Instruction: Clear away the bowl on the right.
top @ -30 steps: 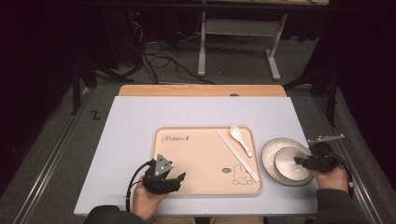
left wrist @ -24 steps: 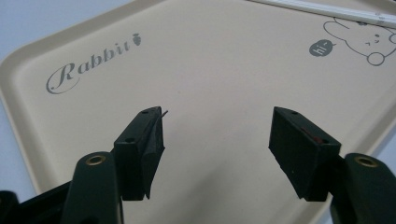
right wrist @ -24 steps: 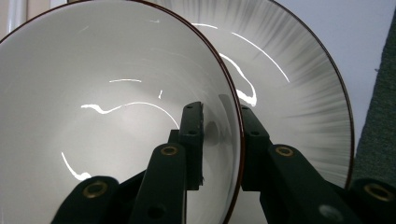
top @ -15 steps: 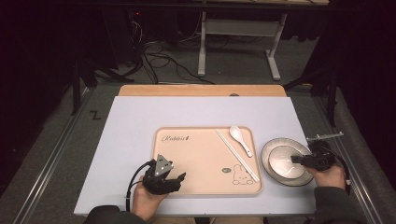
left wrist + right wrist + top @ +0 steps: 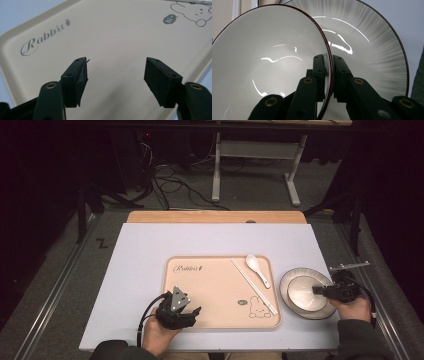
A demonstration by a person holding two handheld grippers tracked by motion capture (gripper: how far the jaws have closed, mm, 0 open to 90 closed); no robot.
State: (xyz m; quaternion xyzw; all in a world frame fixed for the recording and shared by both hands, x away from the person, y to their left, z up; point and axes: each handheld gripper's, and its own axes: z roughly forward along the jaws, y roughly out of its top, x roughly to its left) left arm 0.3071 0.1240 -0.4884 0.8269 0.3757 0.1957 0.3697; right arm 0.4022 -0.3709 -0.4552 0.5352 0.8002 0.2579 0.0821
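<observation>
At about four o'clock on the counter [image 5: 150, 250], the right gripper's [image 5: 317, 290] jaws have just pinched the bowl's [image 5: 262, 62] rim atop the plate [image 5: 292, 304], readying a lift, while the left gripper's [image 5: 116, 72] stand spread.

Bright lit table [image 5: 150, 250], dark surroundings, glare streaks on bowl [image 5: 274, 60], soft close-up focus

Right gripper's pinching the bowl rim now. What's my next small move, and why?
Probably lift the bowl a little, straight up. The right gripper has just closed on its rim, the bowl sits in a plate, and the tray beside it has bare space.
</observation>
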